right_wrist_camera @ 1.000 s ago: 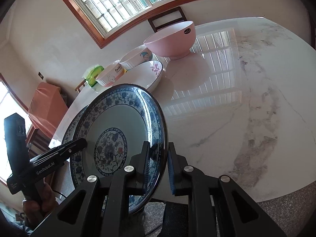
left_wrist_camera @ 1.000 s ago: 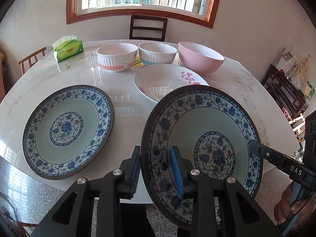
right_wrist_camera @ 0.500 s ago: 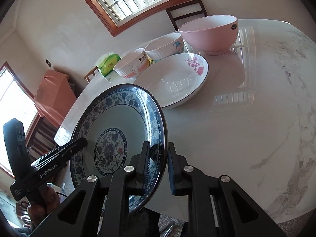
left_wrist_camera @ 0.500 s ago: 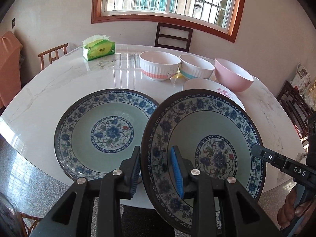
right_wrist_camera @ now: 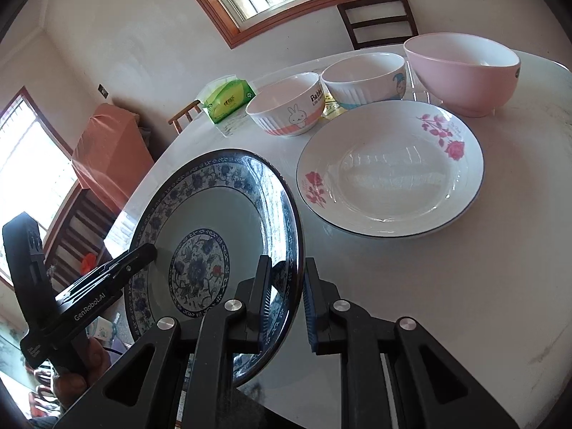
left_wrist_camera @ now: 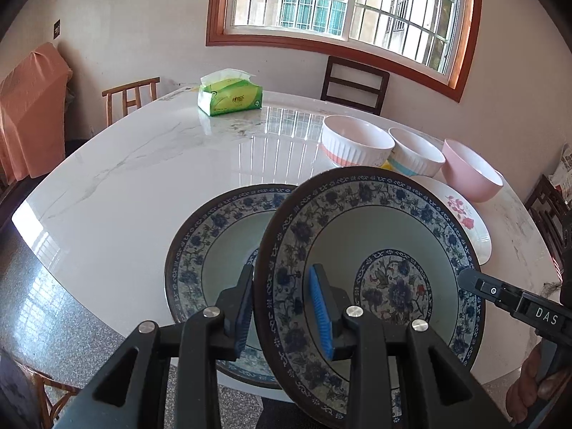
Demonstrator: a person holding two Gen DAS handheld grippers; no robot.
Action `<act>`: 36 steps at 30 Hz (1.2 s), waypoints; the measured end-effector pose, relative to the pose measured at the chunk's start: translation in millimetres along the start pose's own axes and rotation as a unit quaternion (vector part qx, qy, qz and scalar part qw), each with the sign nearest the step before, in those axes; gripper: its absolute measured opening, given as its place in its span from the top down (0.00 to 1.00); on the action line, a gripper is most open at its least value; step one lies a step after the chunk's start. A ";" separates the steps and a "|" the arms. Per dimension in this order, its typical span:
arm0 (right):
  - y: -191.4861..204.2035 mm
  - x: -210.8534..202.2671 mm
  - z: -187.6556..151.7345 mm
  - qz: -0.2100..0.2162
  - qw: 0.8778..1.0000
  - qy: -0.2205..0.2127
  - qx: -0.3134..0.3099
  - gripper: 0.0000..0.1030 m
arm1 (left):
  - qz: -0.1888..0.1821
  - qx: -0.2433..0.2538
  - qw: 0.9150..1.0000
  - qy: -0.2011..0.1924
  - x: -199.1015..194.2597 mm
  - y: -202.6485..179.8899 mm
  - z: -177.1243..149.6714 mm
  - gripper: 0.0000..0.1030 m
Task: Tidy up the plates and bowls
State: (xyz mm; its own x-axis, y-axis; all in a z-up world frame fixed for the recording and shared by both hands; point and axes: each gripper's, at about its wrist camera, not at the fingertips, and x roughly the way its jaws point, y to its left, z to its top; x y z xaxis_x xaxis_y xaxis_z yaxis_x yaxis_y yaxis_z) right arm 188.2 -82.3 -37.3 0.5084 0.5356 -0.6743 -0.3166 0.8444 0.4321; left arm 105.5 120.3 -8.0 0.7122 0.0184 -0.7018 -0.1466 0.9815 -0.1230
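A blue-and-white floral plate [left_wrist_camera: 375, 250] is held tilted in the air between the two tools, above the near edge of the white marble table [left_wrist_camera: 150, 178]. The left gripper [left_wrist_camera: 282, 307] pinches the plate's left rim, one blue pad on the face and the other finger behind. The right gripper [right_wrist_camera: 286, 304] has the opposite rim between its fingers; the inner finger lies against the plate's face, but whether the outer blue pad touches the rim I cannot tell.

Under the lifted plate and partly hidden by it lies a second blue-and-white plate [left_wrist_camera: 207, 236], flat on the table. Beside them to the right sits a white plate with pink roses [right_wrist_camera: 389, 171]. Behind that stand three bowls in a row: a ribbed white bowl with a rabbit and pink band [right_wrist_camera: 286, 107], a white bowl with a blue band [right_wrist_camera: 364, 78], and a plain pink bowl [right_wrist_camera: 464, 71]. A green tissue pack [left_wrist_camera: 230, 94] rests at the far side of the table, with wooden chairs [left_wrist_camera: 354, 84] beyond it under the window.
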 end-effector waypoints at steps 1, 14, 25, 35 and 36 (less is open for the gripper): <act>2.3 2.4 1.5 0.000 1.000 0.001 -0.004 0.84 | 0.002 -0.002 1.000 -0.001 0.8 3.0 1.5 0.70; 26.9 39.9 22.0 0.006 0.999 0.020 -0.025 0.84 | 0.030 -0.022 0.999 -0.003 17.8 35.7 14.2 0.69; 39.8 62.2 28.9 0.002 0.999 0.028 -0.037 0.83 | 0.039 -0.034 0.999 0.000 30.0 55.0 19.4 0.69; 42.5 66.4 28.9 -0.007 0.999 0.030 -0.045 0.83 | 0.040 -0.038 0.998 0.005 37.9 61.2 19.4 0.69; 43.2 67.7 29.4 -0.008 0.999 0.030 -0.045 0.83 | 0.040 -0.038 0.998 0.006 38.3 61.9 19.6 0.69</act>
State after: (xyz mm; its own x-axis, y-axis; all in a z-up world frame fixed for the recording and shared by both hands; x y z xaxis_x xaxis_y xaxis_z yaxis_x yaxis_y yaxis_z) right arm 232.5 -9.7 -46.7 0.4655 0.5194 -0.7166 -0.3805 0.8485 0.3679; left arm 137.2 185.6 -28.7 0.6882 0.0930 -0.7195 -0.2543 0.9598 -0.1192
